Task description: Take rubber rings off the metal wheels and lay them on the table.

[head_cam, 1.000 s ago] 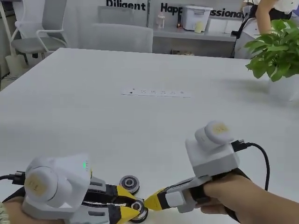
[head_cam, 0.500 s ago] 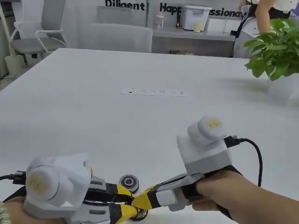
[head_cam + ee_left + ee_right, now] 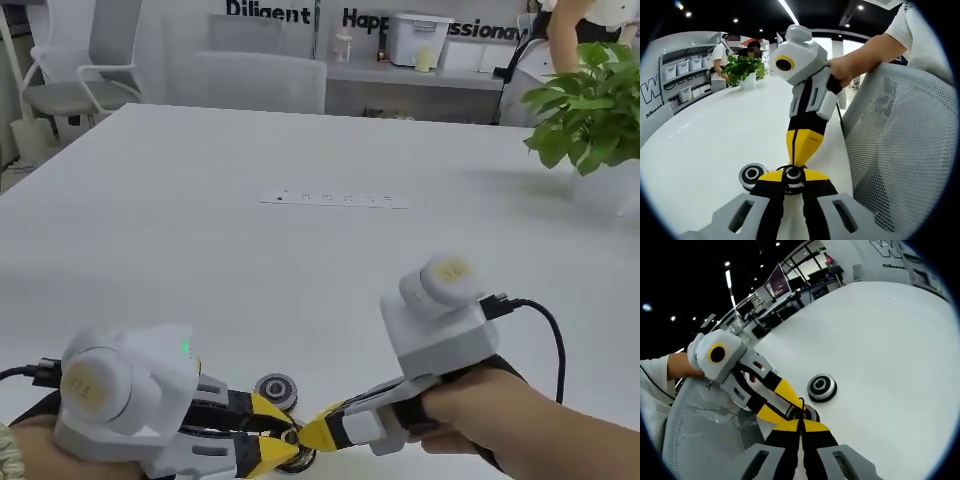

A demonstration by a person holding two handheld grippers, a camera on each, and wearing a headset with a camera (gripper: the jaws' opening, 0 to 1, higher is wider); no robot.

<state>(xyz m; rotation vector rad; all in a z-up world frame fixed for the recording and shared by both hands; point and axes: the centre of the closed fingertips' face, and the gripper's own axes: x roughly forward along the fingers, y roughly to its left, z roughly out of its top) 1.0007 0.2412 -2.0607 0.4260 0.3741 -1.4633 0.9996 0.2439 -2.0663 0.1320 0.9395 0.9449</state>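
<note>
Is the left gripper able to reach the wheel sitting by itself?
Probably yes: the free wheel lies just beside the left gripper, nothing between, but its jaws hold the other wheel.

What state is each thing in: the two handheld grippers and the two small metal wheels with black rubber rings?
Left yellow-tipped gripper: shut on the nearer small metal wheel.
Right yellow-tipped gripper: shut, tips touching that wheel's rim.
Nearer wheel: clamped between the left jaws.
Farther metal wheel: flat on the white table, untouched, black rubber ring on.
</note>
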